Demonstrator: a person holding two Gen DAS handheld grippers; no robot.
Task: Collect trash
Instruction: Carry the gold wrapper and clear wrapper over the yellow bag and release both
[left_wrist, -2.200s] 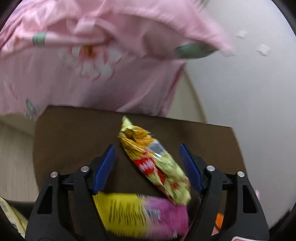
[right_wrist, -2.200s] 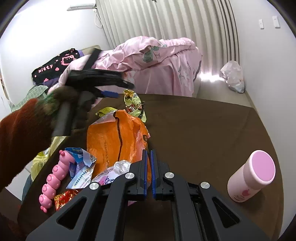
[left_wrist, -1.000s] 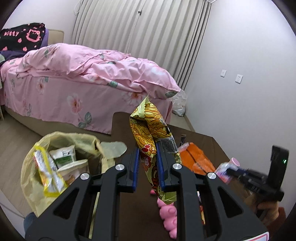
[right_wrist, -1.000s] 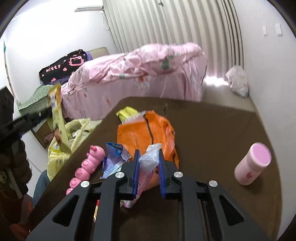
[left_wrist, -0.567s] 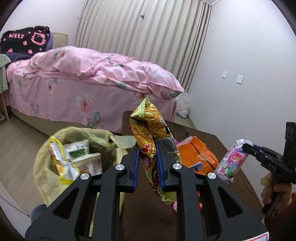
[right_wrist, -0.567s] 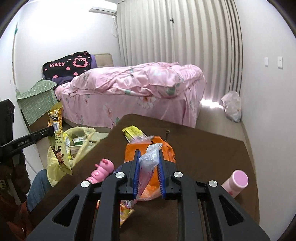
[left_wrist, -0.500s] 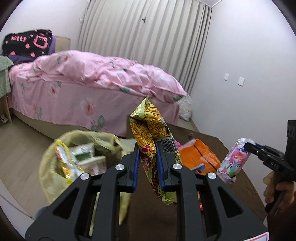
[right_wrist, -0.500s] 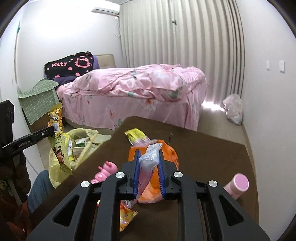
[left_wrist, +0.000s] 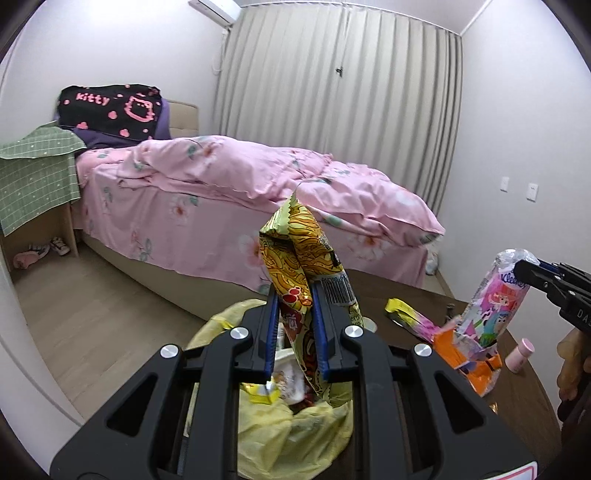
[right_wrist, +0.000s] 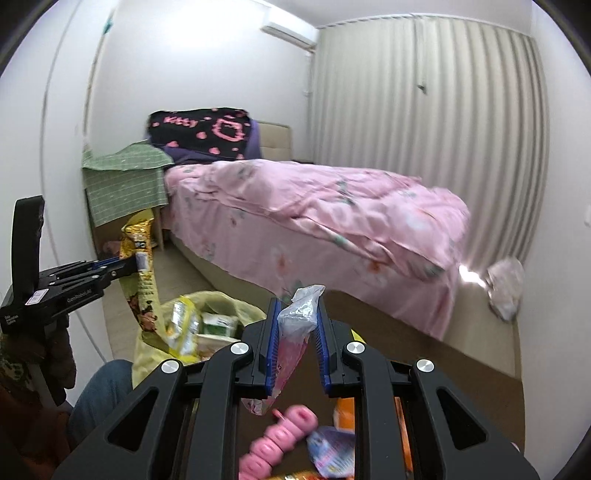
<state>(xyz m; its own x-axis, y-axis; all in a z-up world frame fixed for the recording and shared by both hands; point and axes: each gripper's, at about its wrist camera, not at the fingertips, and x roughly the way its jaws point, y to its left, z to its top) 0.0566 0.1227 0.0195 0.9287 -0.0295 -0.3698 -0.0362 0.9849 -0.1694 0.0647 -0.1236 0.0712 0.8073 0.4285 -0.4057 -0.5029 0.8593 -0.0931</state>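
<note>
Jaws on the left gripper (left_wrist: 293, 328) were clamped narrow on a yellow noodle wrapper (left_wrist: 303, 266), which stuck up toward 12 o'clock and dangled down past the fingers too. Directly under it, at 6, sat the yellow bag (left_wrist: 295, 424), mouth open, with some wrappers already inside. Over at 3 o'clock the right gripper (left_wrist: 532, 275) was pinching a tissue pack (left_wrist: 491, 306) in the air above the brown table (left_wrist: 406, 291). An orange bag (left_wrist: 461, 358), a yellow-pink wrapper (left_wrist: 406, 317) and a pink bottle (left_wrist: 519, 349) were on the tabletop, around 4.

From the right wrist view, those jaws were also closed narrow, on the crinkly top of the tissue pack (right_wrist: 295, 325), the rest hanging below. The bag (right_wrist: 207, 325) was at about 9 to 10 o'clock from the fingers, just off the table edge, and the left gripper (right_wrist: 125, 266) hung above it with the wrapper (right_wrist: 142, 266) drooping into the opening. A pink toy (right_wrist: 280, 439) and another wrapper (right_wrist: 328, 450) were down at 6, blurry.

So I'd say this was the drop-off step. Left looked lined up already, so next it just needed to let go. Right would need to swing over toward 9 before releasing, or the pack would land back on the table.
</note>
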